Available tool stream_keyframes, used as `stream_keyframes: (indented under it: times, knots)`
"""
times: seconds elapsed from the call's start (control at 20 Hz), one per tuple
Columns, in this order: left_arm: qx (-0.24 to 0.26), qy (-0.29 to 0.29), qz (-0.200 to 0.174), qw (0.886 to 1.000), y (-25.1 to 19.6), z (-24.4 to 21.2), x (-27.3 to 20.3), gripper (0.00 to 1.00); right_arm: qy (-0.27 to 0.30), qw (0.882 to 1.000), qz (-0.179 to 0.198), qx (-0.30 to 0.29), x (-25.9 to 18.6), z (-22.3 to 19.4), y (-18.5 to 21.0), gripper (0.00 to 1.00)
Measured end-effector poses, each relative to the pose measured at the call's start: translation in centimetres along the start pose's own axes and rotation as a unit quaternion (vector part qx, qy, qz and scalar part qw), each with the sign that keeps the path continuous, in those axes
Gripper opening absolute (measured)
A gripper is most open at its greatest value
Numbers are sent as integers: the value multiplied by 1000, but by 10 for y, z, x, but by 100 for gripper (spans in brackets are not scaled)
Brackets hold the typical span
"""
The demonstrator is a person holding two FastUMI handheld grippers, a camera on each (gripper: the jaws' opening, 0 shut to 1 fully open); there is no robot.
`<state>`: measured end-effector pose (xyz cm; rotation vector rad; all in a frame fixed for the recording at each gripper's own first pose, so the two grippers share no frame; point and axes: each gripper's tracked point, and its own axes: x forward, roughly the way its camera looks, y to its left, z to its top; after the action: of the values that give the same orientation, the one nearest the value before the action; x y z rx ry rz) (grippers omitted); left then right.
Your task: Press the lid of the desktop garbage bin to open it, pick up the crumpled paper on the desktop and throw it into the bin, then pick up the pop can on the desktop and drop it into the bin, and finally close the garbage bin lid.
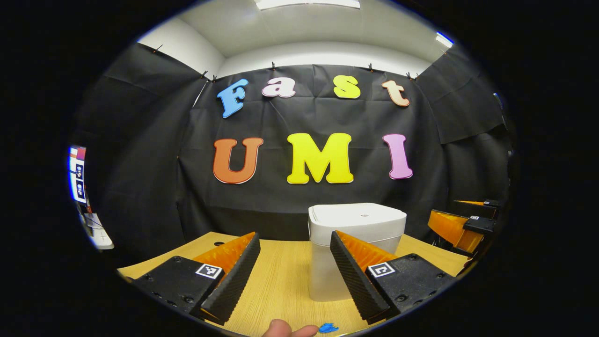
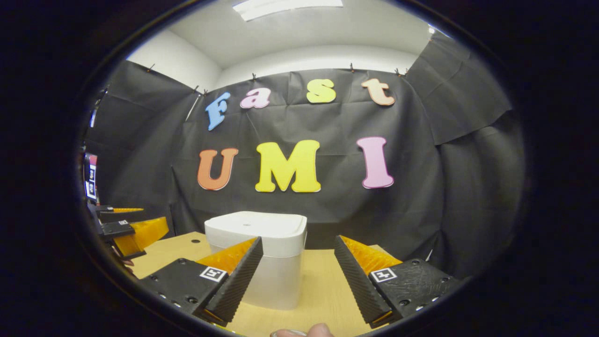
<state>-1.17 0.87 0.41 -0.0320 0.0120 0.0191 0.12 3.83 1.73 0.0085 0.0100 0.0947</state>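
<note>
The left hand-held gripper (image 1: 295, 276) sits at six o'clock in the left gripper view, its two fingers spread wide with nothing between them. A fingertip (image 1: 281, 329) of the person holding it peeks in at the very bottom, beside a small blue scrap (image 1: 328, 327) whose nature I cannot tell. Past the fingers, at about five o'clock from centre, stands the white bin (image 1: 356, 243) on the wooden table (image 1: 281, 281), its lid (image 1: 358, 215) flat and closed. The bin lines up just behind the right-hand finger, not in the gap, so this gripper looks parked in readiness and not aimed at the lid.

The right hand-held gripper (image 2: 298, 276) is likewise spread wide and empty at six o'clock in the right gripper view, with a fingertip (image 2: 299, 332) of the holding hand showing below. Here the bin (image 2: 262, 262) stands at about seven o'clock, partly behind the left-hand finger. The far-off left gripper appears at nine o'clock in this view, and the right one at three o'clock in the left gripper view, so the two flank the bin, one on each side.

With the lid closed, the task seems to be at its very start: pressing the lid comes first. Both grippers held level and apart from the bin suits that opening approach. I cannot pick out the crumpled paper or the can here
</note>
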Motion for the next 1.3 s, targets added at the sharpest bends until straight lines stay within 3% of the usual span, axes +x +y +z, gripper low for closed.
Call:
stream_keyframes:
  times: [0.35, 0.65, 0.85, 1.05, 1.1, 1.3]
  knots:
    - [-9, 4, 0, 1000, 7, -8, -5, 97, 22, 999, 22, -5, 37, 14, 11, 95]
    - [5, 8, 11, 1000, 19, -16, -9, 97, 39, 998, 42, -37, 101, 34, 33, 97]
    - [13, 8, 20, 1000, 30, -19, -9, 97, 67, 995, 59, -46, 127, 24, 52, 78]
    - [7, 10, 24, 1000, 37, -23, -9, 97, 90, 992, 75, -44, 131, 15, 68, 16]
    - [5, 12, 23, 1000, 38, -26, -8, 97, 90, 992, 77, -42, 130, 16, 69, 6]
    - [-2, 21, 19, 1000, 36, -34, -5, 97, 107, 989, 95, -44, 124, 11, 71, 0]
